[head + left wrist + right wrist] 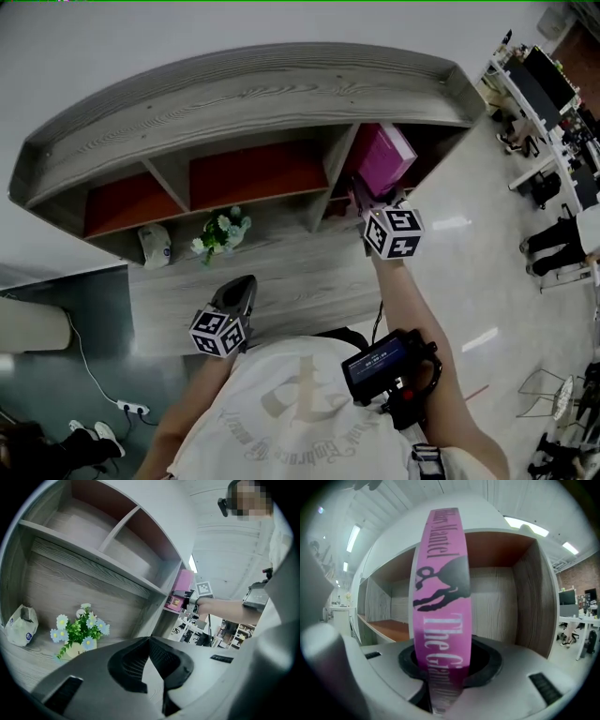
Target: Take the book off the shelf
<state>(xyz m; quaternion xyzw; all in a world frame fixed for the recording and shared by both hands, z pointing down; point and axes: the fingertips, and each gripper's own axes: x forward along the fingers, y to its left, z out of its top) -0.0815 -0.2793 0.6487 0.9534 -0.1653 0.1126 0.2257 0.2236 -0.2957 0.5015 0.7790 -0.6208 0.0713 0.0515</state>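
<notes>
1. Found pink book (382, 157) standing at the mouth of the right-end compartment of the grey wood-grain shelf (244, 94), spine turned outward, close to upright with a slight lean.
2. Found right claw (445, 667) pinching that book low on the spine, one jaw on each cover. Confirmed in the right gripper view, with white and black spine lettering running up from between the jaws.
3. Could not establish whether the foot of the book rests on the compartment board.
4. Found left claw (150, 640) pressed together at the tips, with nothing between the jaws. Seen in the head view held low before the shelf's lower ledge, well apart from the book.
5. Recorded a small pot of blue and white flowers (221, 231) on the lower ledge beneath the middle compartment.
6. Recorded a crumpled white bag (155, 246) on the same ledge, near the flowers on the left side but not touching them.
7. Noted reddish back panels in the compartments left of the book.
8. Noted a black screen device (384, 366) strapped on the right forearm behind the right claw.
9. Noted a white power strip (134, 409) with its cable on the dark floor at lower left, and desks (544, 84) at far right.
</notes>
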